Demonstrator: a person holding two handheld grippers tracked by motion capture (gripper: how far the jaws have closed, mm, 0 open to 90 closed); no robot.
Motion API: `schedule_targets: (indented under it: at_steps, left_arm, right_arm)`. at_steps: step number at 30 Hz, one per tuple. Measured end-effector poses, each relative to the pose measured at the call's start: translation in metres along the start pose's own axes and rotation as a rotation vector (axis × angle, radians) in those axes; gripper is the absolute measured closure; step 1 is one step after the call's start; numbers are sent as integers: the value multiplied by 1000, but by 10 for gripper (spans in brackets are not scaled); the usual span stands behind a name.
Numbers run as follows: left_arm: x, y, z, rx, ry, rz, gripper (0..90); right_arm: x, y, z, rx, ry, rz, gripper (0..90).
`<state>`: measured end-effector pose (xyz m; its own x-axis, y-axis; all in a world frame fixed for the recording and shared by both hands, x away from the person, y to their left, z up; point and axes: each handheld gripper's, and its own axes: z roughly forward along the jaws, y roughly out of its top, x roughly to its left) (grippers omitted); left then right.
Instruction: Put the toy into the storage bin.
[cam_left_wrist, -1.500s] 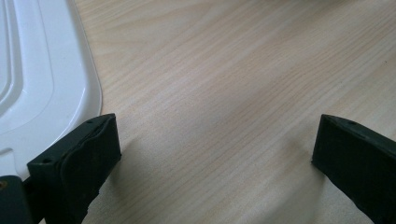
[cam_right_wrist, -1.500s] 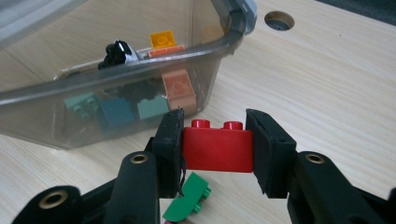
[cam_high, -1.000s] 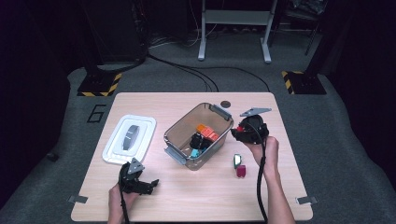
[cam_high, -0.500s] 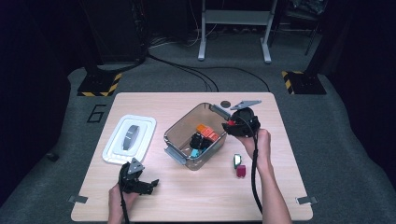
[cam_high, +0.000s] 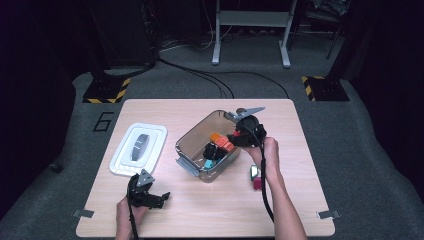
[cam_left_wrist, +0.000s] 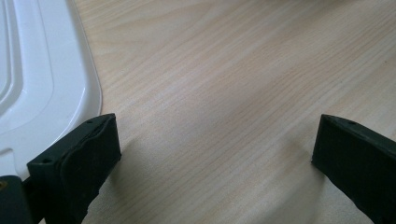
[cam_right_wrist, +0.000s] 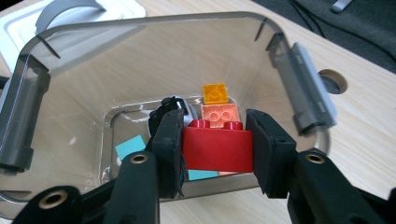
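On a pale wooden counter (cam_high: 210, 210), a clear plastic bin (cam_high: 192, 145) sits open beside its white lid (cam_high: 150, 150), already holding an orange brick (cam_right_wrist: 219, 113) and other small pieces. The right gripper (cam_right_wrist: 215, 147) hangs over the bin's rim, jaws clamped on a red brick (cam_right_wrist: 217, 149). Let go too near the wall, the brick could strike the rim and bounce out. The left gripper (cam_left_wrist: 210, 154) rests low by the lid, jaws spread and empty.
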<state>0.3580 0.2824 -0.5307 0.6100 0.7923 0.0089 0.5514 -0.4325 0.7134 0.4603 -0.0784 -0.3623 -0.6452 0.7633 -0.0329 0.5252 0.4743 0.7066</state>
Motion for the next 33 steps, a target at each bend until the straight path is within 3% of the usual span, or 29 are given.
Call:
schedule_targets:
  at_steps: [13,21,26,33]
  left_arm:
    - [0,0,0,0,-1,0,9]
    - [0,0,0,-1,0,-1,9]
    - [0,0,0,0,-1,1,9]
    - [0,0,0,0,0,-1,9]
  right_arm:
    - [16,-6,24,112,70,-34,576]
    - [18,-8,26,133,84,-41,566]
    - [18,-9,26,149,85,-36,473]
    - [13,-11,14,94,49,1,281]
